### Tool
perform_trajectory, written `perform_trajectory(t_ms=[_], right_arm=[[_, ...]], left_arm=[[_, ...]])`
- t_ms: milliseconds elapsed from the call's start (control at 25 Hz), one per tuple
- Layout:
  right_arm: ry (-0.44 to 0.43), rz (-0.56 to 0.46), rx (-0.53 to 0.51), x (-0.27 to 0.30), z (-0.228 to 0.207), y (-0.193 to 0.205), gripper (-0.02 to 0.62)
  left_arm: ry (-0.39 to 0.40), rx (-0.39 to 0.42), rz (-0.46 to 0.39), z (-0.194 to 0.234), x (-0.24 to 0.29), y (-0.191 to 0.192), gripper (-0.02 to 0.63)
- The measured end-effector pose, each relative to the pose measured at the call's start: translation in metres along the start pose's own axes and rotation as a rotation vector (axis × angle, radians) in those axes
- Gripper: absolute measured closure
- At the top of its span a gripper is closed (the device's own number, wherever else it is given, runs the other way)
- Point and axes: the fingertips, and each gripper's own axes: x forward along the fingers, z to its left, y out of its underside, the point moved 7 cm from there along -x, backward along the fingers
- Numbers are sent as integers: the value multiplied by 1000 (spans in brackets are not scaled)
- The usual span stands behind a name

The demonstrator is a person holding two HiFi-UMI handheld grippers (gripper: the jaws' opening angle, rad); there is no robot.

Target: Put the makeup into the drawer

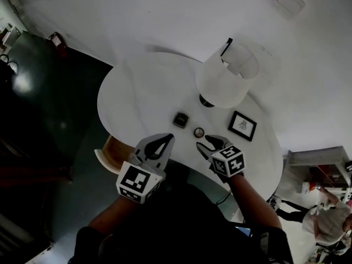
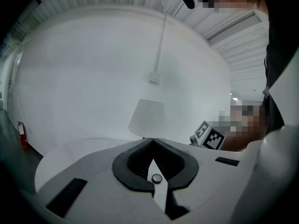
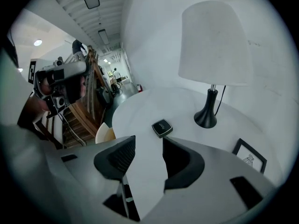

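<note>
On the round white table [image 1: 137, 92] lie a square dark makeup compact [image 1: 181, 119] and, to its right, a small round dark case [image 1: 199, 132]. My right gripper [image 1: 209, 143] hovers just short of the round case, open with nothing between its pads. In the right gripper view the compact [image 3: 162, 128] lies beyond the open right gripper [image 3: 148, 143]; the round case is hidden there. My left gripper [image 1: 164, 140] sits at the table's near edge, left of the compact. Its tips meet in the left gripper view, so the left gripper [image 2: 152, 140] is shut and empty.
A white-shaded lamp [image 1: 225, 76] on a dark base stands behind the makeup, with a small black picture frame [image 1: 242, 125] to its right. A tan wooden thing [image 1: 110, 152] shows below the table's near-left edge. A person [image 1: 324, 219] is at the lower right.
</note>
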Motion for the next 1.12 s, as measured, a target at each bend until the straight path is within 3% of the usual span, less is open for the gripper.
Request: perform_trajectory(t_ms=[1120], right_arm=[[0,351,-139,97,-62,33,344]], left_arm=[[-44,-75,50,15,20,22,595]])
